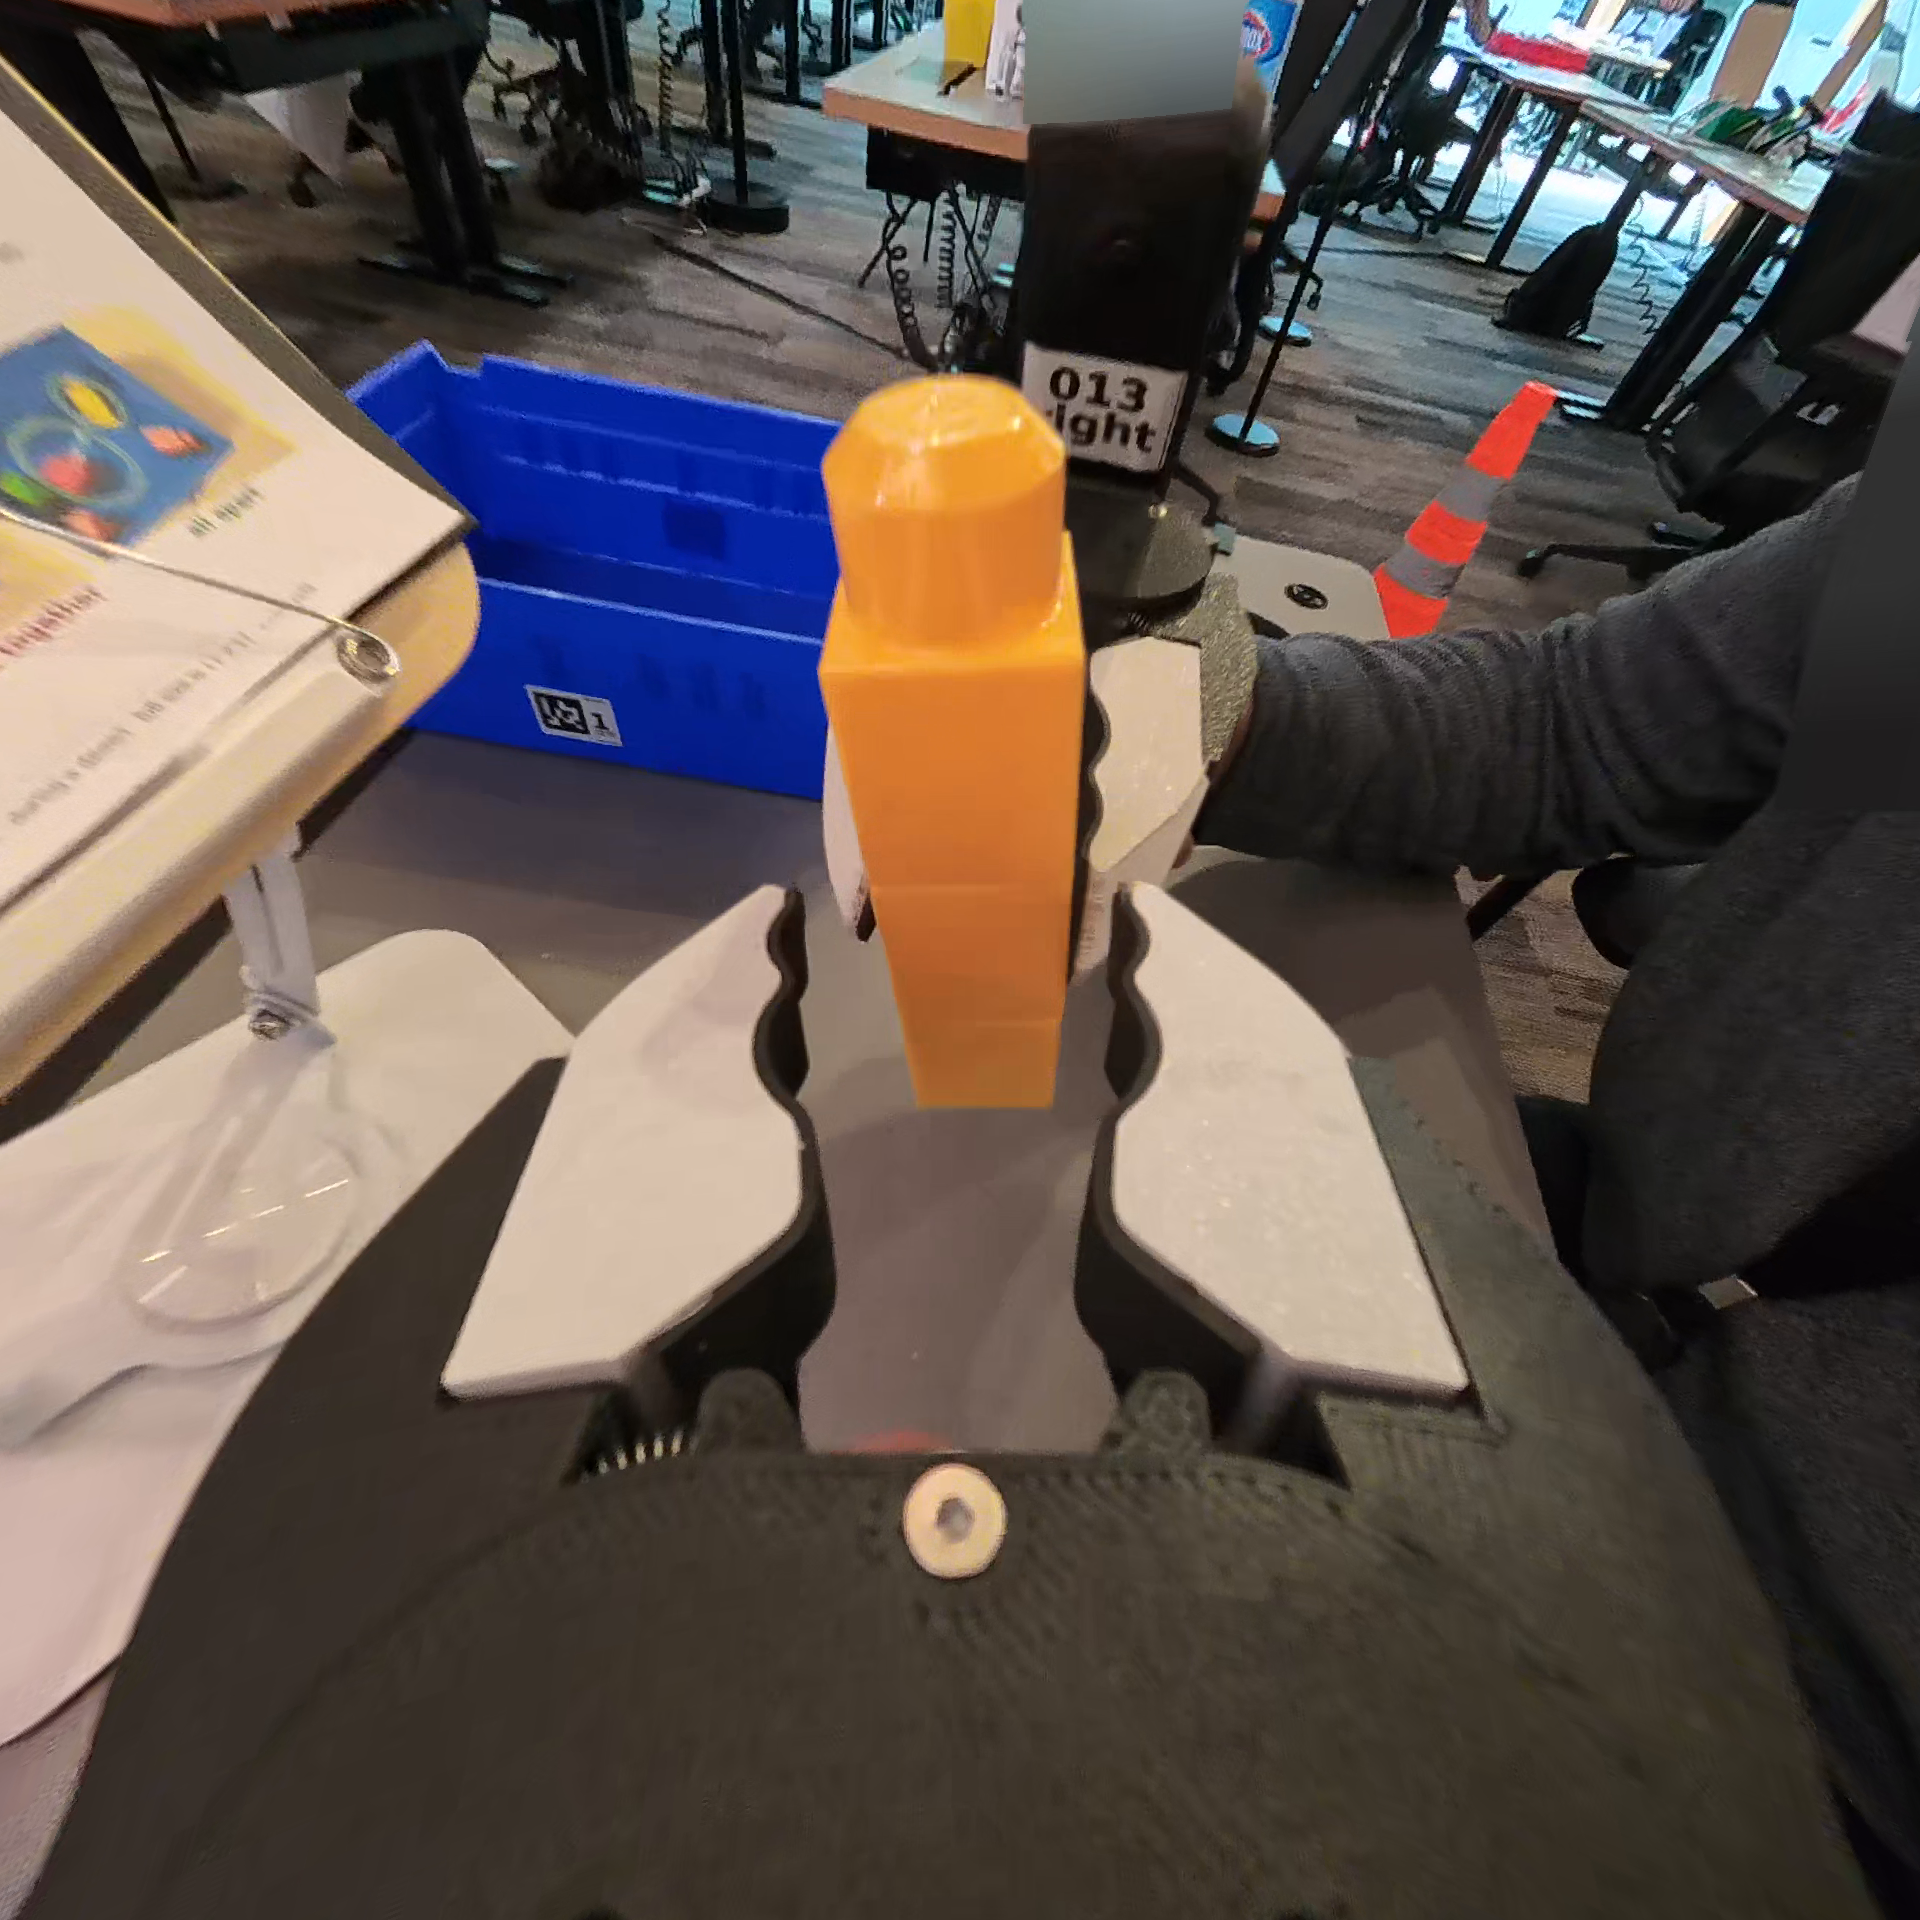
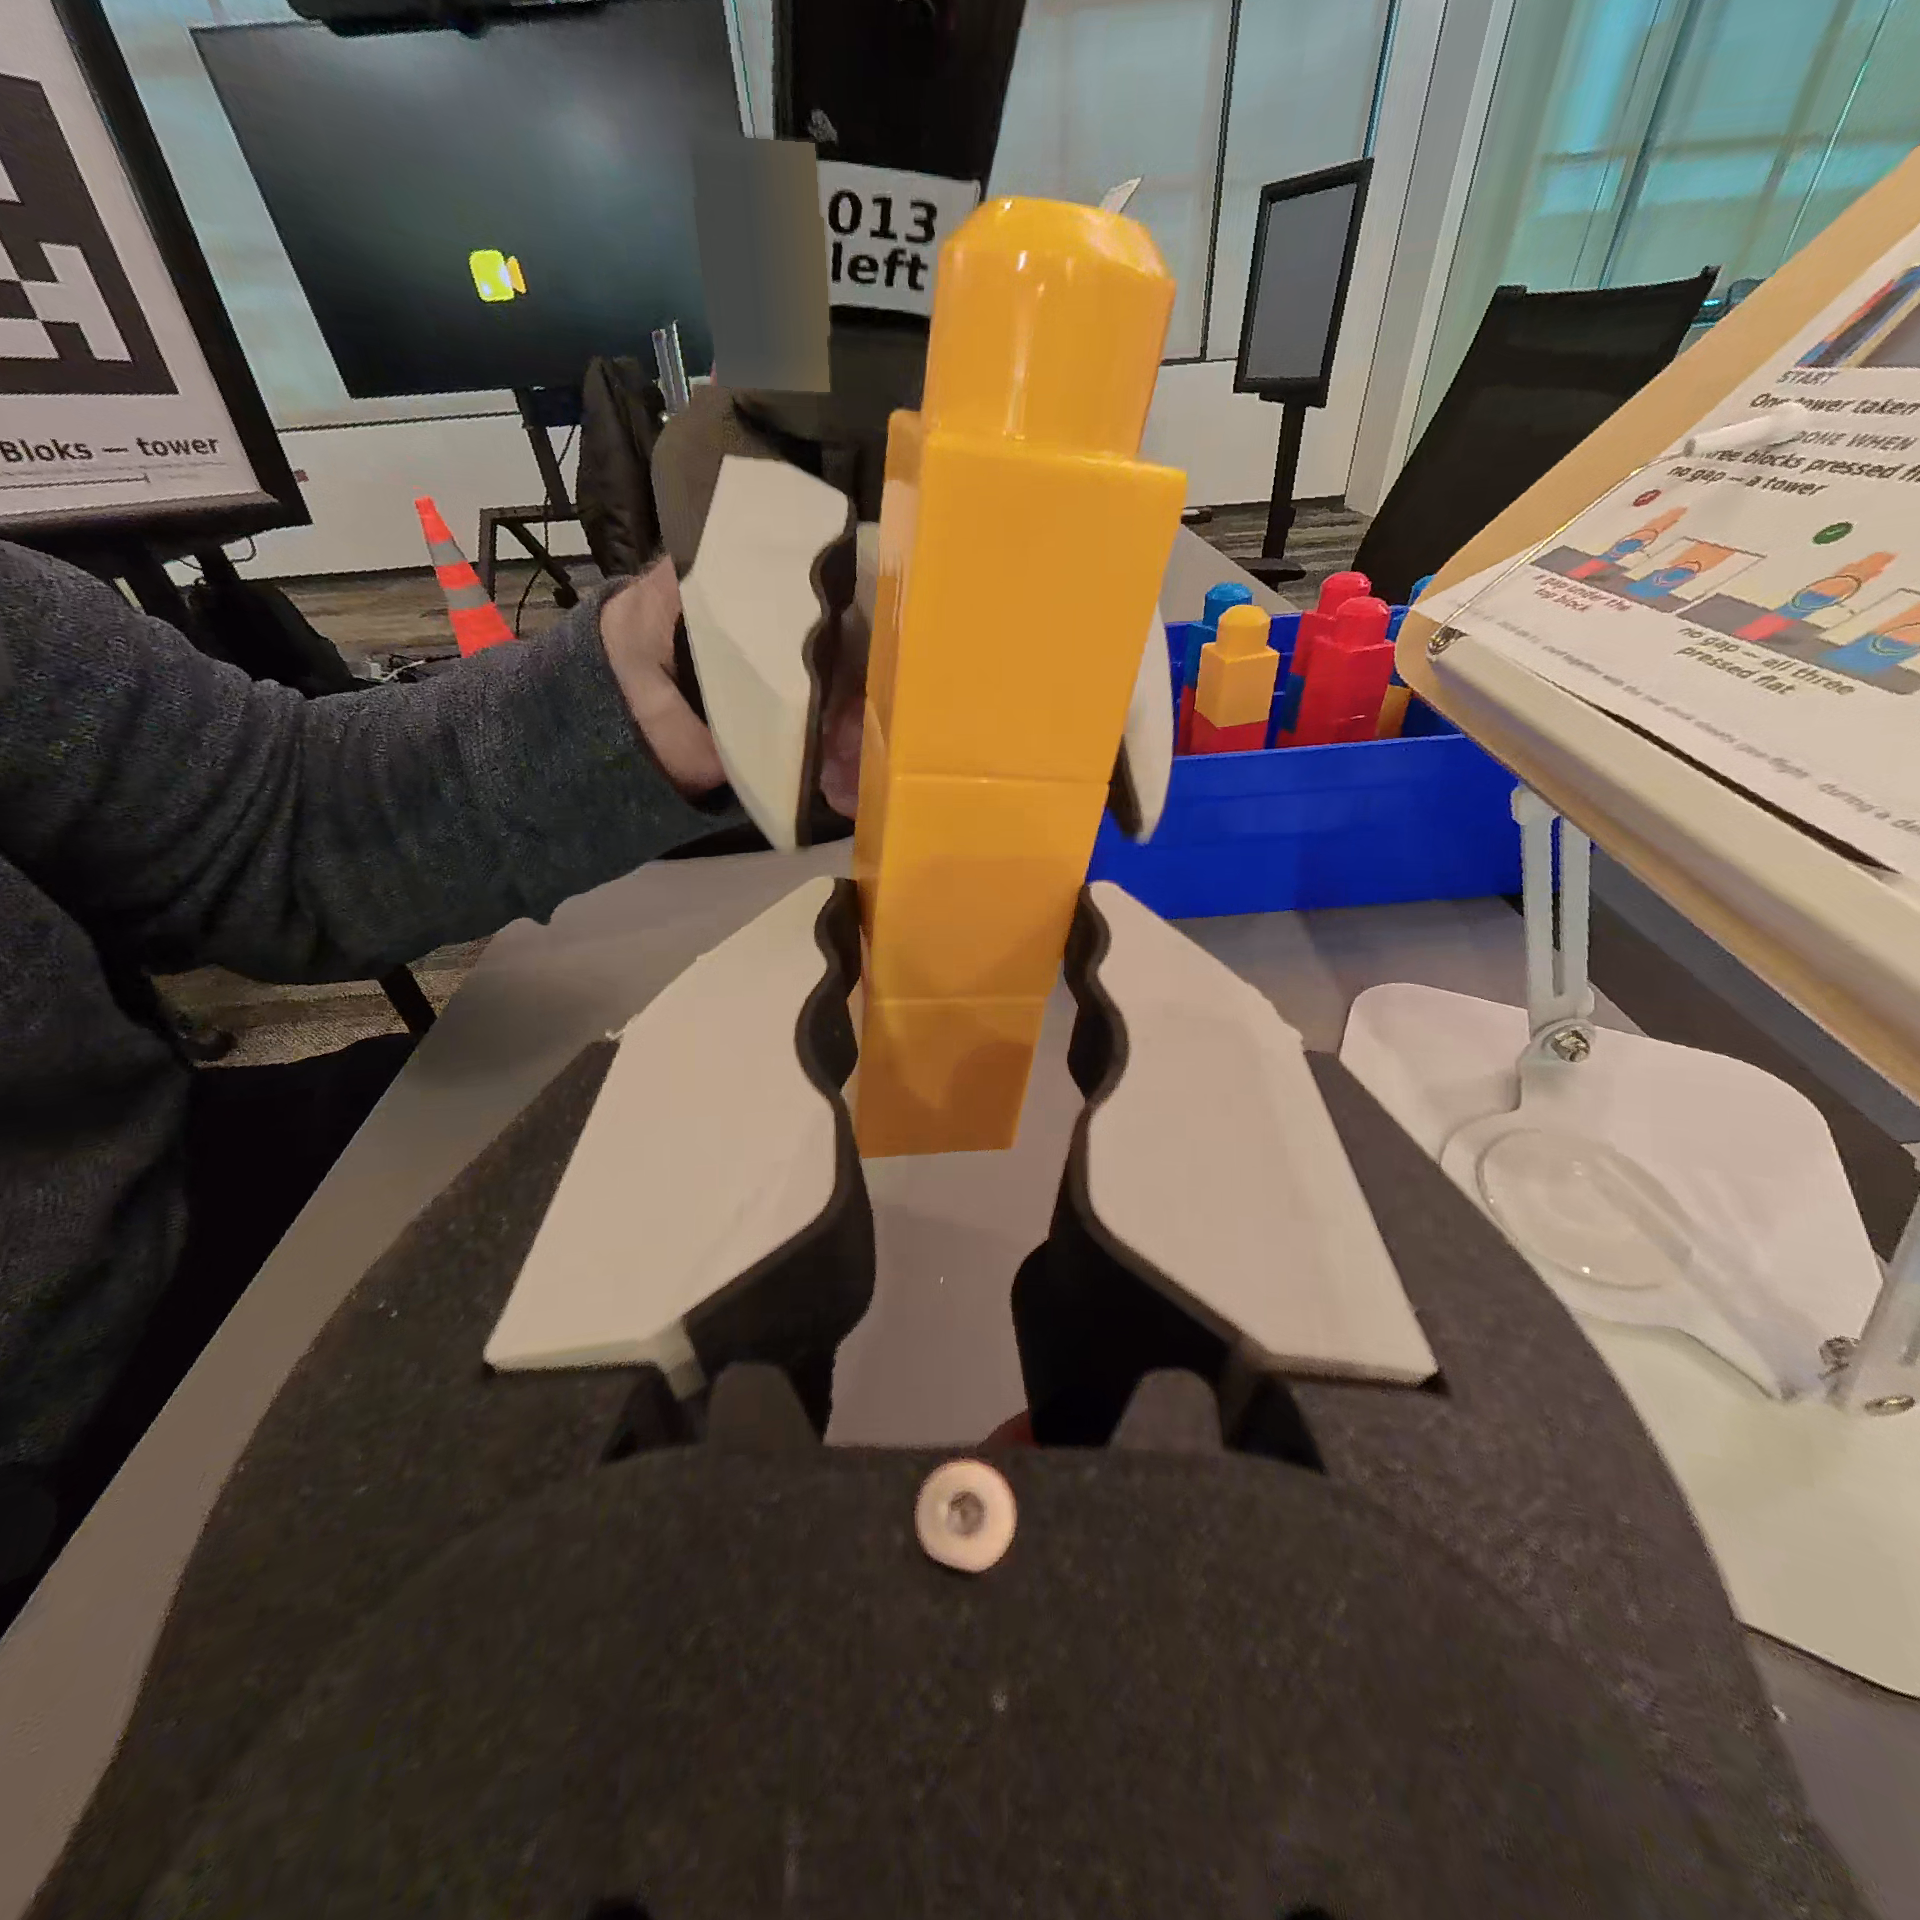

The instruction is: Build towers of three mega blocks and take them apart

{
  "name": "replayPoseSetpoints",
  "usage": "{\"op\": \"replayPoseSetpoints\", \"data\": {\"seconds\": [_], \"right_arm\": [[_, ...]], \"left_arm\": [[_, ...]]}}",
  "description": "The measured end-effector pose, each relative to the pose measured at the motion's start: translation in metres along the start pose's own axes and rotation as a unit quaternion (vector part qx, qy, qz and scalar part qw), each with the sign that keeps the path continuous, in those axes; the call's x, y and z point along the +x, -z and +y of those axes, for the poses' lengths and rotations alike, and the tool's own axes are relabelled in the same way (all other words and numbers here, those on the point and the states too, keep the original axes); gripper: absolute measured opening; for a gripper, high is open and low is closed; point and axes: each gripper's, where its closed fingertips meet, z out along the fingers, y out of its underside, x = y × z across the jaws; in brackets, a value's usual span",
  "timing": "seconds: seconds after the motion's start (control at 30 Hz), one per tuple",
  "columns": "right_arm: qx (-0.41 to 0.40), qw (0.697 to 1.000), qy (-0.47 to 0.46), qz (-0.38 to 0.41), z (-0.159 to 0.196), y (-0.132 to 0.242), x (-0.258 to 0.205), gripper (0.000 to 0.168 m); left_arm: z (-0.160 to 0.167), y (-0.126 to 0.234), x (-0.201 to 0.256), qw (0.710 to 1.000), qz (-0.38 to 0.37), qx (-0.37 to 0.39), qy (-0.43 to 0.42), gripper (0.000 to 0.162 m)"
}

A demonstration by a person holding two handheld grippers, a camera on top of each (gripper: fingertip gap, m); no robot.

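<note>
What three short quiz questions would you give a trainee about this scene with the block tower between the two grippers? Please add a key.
1. True or false: the orange tower mixes three colours.
2. In the right wrist view, the blue bin behind the tower holds: A) nothing, B) more stacked blocks in red, blue and yellow, C) paper sheets.
3. How many blocks form the tower?

Key: 1. False, every block is orange. 2. B. 3. Three.
</note>
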Motion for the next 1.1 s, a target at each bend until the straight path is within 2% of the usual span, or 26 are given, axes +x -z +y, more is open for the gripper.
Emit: {"op": "replayPoseSetpoints", "data": {"seconds": [0.1, 0.17, 0.4, 0.53, 0.63, 0.77, 1.1], "right_arm": [[0.001, 1.000, 0.000, 0.007, 0.002, 0.001, 0.001, 0.037], [0.007, 1.000, -0.008, 0.007, 0.002, 0.004, 0.003, 0.037], [-0.044, 0.998, 0.028, 0.027, 0.009, 0.021, 0.010, 0.051], [-0.026, 0.999, 0.032, 0.036, -0.018, 0.042, 0.018, 0.061], [-0.034, 0.998, 0.045, 0.028, -0.029, 0.040, 0.018, 0.060], [-0.070, 0.996, 0.055, 0.012, -0.024, 0.032, 0.016, 0.035], [-0.064, 0.995, 0.071, 0.029, -0.027, 0.030, 0.019, 0.035]], "left_arm": [[0.004, -0.011, 0.003, 1.000, 0.018, 0.010, 0.013, 0.051], [0.001, -0.009, 0.002, 0.999, 0.027, 0.031, 0.021, 0.035], [0.005, -0.011, -0.008, 0.999, 0.022, 0.028, 0.014, 0.035], [0.016, -0.016, -0.007, 0.999, 0.028, -0.028, -0.023, 0.035], [0.025, -0.029, -0.004, 0.996, 0.037, -0.070, -0.050, 0.035], [0.025, -0.039, -0.007, 0.995, 0.038, -0.078, -0.057, 0.035], [0.023, -0.036, -0.009, 0.997, 0.046, -0.044, -0.048, 0.035]]}}
